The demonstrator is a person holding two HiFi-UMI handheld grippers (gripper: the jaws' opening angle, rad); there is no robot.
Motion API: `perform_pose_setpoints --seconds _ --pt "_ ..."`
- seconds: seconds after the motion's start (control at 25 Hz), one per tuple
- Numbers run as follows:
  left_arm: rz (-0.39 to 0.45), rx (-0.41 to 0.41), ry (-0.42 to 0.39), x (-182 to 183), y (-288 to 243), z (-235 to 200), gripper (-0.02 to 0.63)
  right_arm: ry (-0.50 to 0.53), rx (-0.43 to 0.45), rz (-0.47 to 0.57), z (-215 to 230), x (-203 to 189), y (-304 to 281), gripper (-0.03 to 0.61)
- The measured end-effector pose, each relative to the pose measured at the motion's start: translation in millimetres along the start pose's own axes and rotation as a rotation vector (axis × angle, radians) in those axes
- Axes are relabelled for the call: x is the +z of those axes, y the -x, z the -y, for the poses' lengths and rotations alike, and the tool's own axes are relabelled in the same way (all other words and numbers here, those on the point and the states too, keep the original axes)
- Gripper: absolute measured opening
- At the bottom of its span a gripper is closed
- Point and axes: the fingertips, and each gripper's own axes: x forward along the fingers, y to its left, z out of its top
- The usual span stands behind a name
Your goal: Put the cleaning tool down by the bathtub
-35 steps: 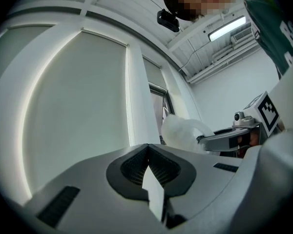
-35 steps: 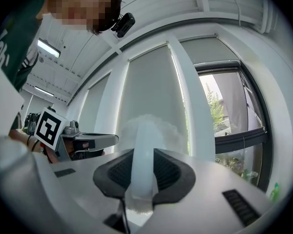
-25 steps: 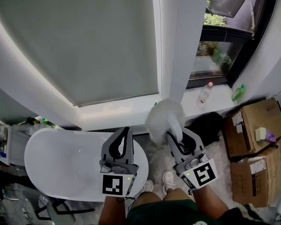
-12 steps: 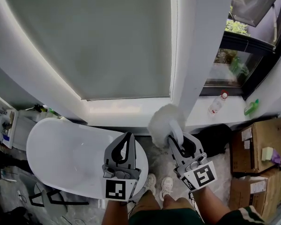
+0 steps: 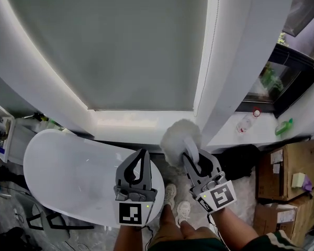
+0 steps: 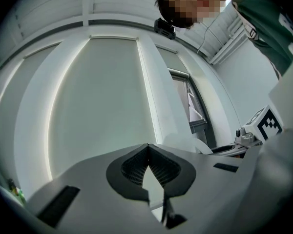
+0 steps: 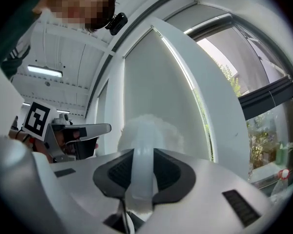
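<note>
above the rounded end of the white oval bathtub (image 5: 57, 171), the left claw (image 5: 141, 158) hangs w/ its tips touching and nothing btwn them. just beside it, on the side away from the tub, the right claw (image 5: 191, 158) is closed partway on the pale plastic handle of the fluffy white cleaning tool (image 5: 180, 135). the right gripper view shows the handle pinched btwn the dark pads, w/ the puffy head sticking out past the tips.

the tool's long axis runs straight along the claw, head forward toward the blind-covered window wall and handle end back toward the person. the tub lies to the tool's left and lower. the pale floor (image 5: 174, 178) at the tub's end, just ahead of the person's light shoes (image 5: 170, 195), sits almost directly under the tool. so the drop spot looks to be down and slightly left of the right claw. the right hand has the tool, but the empty left claw is nearer the tub. lowering it head-first along that axis seems the likely move.
</note>
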Motion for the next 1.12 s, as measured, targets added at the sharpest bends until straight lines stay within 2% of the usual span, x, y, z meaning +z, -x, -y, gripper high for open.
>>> perform_pose_setpoints --seconds 0.24,0.4,0.6,0.76,0.88,1.0,1.12 --pt "-0.019 -0.008 -0.018 -41 -28 -30 0.008 0.027 0.003 -0.075 7 -38 -46 0.095" --pt "-0.024 -0.016 -0.011 -72 -49 -53 0.008 0.046 0.008 -0.162 16 -73 -78 0.095" --pt "-0.035 -0.033 0.007 -110 -69 -84 0.008 0.055 0.023 -0.276 17 -120 -121 0.095" --pt "-0.066 -0.024 0.053 -145 -83 -109 0.008 0.045 0.043 -0.354 26 -166 -151 0.095" --pt "-0.09 -0.024 0.084 -182 -96 -125 0.008 0.022 0.045 -0.399 35 -198 -174 0.094" --pt "-0.15 -0.029 0.075 -226 -109 -139 0.008 0.013 0.036 -0.437 45 -229 -197 0.095" --pt "-0.161 -0.036 0.058 -253 -121 -142 0.008 0.009 0.04 -0.45 52 -251 -208 0.094"
